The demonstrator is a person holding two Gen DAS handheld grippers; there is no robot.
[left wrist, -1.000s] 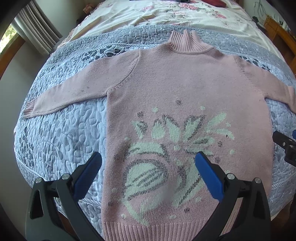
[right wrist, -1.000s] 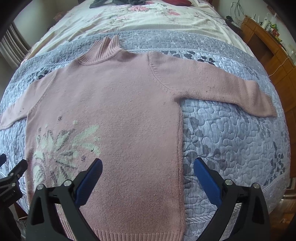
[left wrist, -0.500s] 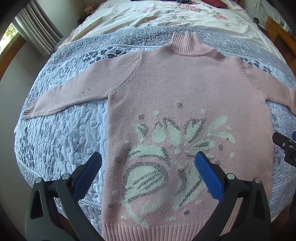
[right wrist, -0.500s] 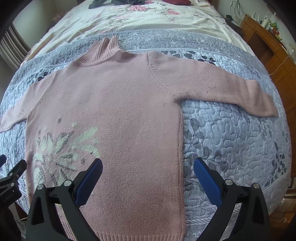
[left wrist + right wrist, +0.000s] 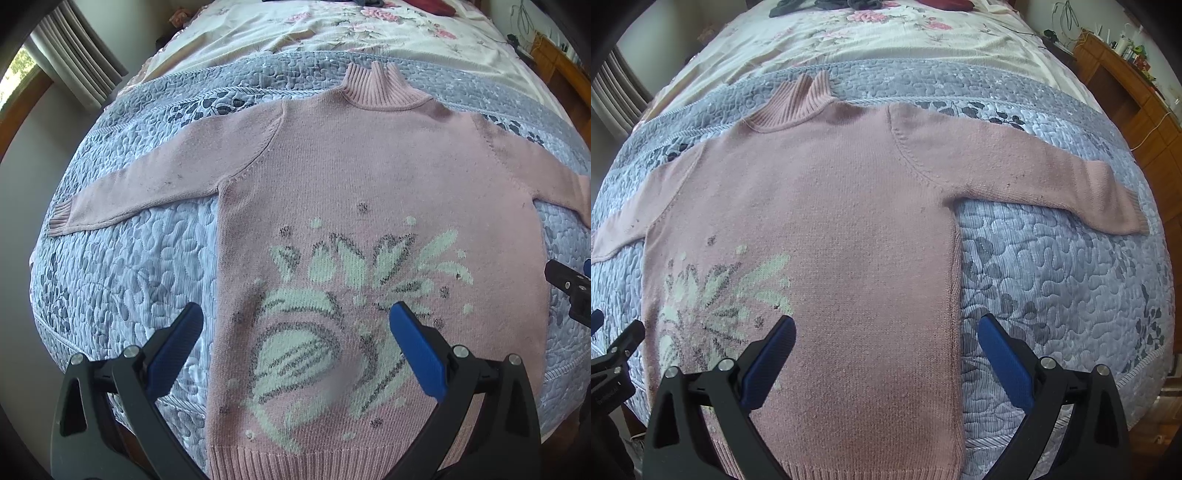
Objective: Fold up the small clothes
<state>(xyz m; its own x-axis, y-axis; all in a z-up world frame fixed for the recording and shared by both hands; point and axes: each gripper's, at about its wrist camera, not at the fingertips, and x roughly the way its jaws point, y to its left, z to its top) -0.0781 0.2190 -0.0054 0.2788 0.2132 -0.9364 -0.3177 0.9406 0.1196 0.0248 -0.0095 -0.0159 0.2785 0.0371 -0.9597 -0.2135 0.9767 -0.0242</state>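
A pink knit sweater (image 5: 369, 177) with a pale green flower pattern lies flat and face up on the bed, both sleeves spread sideways and the ribbed collar pointing away. The same sweater (image 5: 831, 221) fills the right wrist view. My left gripper (image 5: 295, 332) hovers open above the sweater's lower left part, holding nothing. My right gripper (image 5: 886, 339) hovers open above the lower right part near the side seam, also holding nothing. The left sleeve cuff (image 5: 61, 218) and the right sleeve cuff (image 5: 1123, 218) rest on the quilt.
The sweater lies on a grey-blue quilted bedspread (image 5: 122, 266). Beyond it is a cream floral sheet (image 5: 886, 33) with dark clothes at the far end. A wooden cabinet (image 5: 1137, 92) stands at the right, curtains (image 5: 74, 55) at the left.
Both grippers have drawn back slightly toward the hem, so more of the ribbed hem shows. The sweater itself has not moved.
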